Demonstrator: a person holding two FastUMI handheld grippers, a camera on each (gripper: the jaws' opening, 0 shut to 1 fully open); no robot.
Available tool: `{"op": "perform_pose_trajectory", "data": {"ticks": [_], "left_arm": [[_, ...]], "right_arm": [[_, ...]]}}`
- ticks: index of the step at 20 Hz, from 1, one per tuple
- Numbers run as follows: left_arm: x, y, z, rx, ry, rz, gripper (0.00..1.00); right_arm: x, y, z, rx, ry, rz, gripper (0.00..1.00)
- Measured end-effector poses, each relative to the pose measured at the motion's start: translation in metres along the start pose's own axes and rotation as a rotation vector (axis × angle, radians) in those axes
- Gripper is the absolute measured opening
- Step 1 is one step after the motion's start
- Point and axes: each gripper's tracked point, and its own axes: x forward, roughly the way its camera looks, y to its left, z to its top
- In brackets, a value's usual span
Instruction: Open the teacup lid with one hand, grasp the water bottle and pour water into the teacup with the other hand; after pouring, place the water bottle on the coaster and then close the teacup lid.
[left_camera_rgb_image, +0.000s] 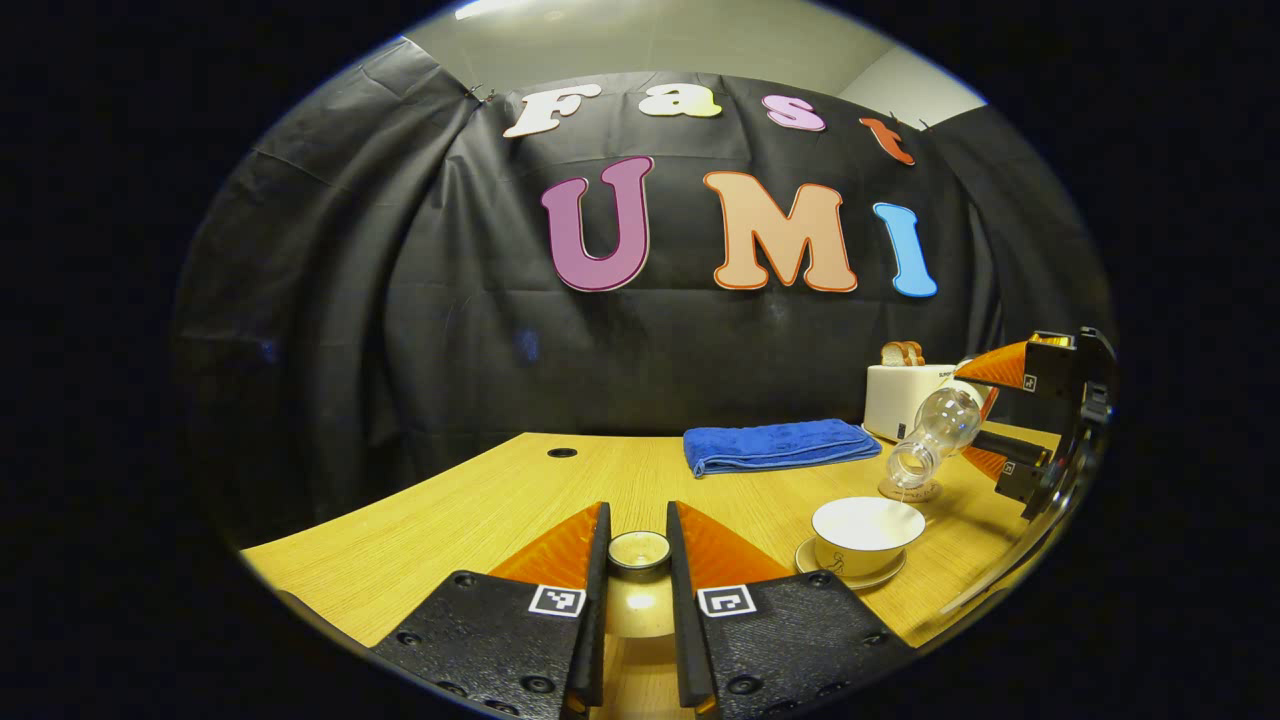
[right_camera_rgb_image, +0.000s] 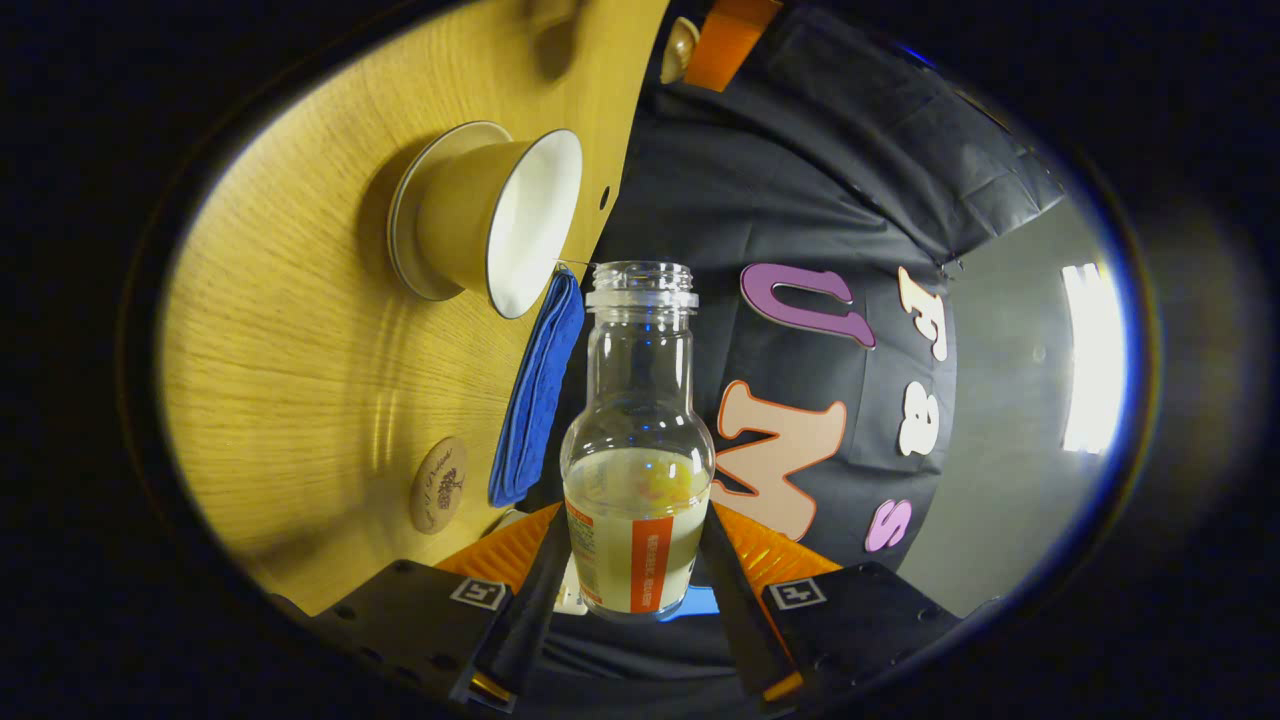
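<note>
Tongs (right_camera_rgb_image: 632, 560) around tilted bottle (right_camera_rgb_image: 637, 470)

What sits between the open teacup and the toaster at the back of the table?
In the left gripper view, the tilted water bottle held by the right gripper, with the coaster under it, lies between teacup and toaster.

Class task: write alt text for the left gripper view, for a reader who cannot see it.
The left gripper holds the teacup lid between its fingers above a wooden table. To the right, the right gripper tips a clear water bottle over the open teacup, near a blue towel and toaster.
</note>
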Motion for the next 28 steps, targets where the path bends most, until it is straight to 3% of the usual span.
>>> {"op": "perform_pose_trajectory", "data": {"ticks": [6,15,28], "left_arm": [[0.001,0.001,0.0,0.0,0.0,0.003,0.26],[-0.001,0.002,0.0,0.001,0.0,0.005,0.26],[0.0,0.002,0.001,0.001,0.001,0.004,0.26]], "right_arm": [[-0.013,0.019,-0.006,0.338,0.039,0.12,0.82],[-0.021,0.026,-0.009,0.892,0.101,0.24,0.78],[0.019,0.035,-0.061,1.648,0.255,0.218,0.81]]}}
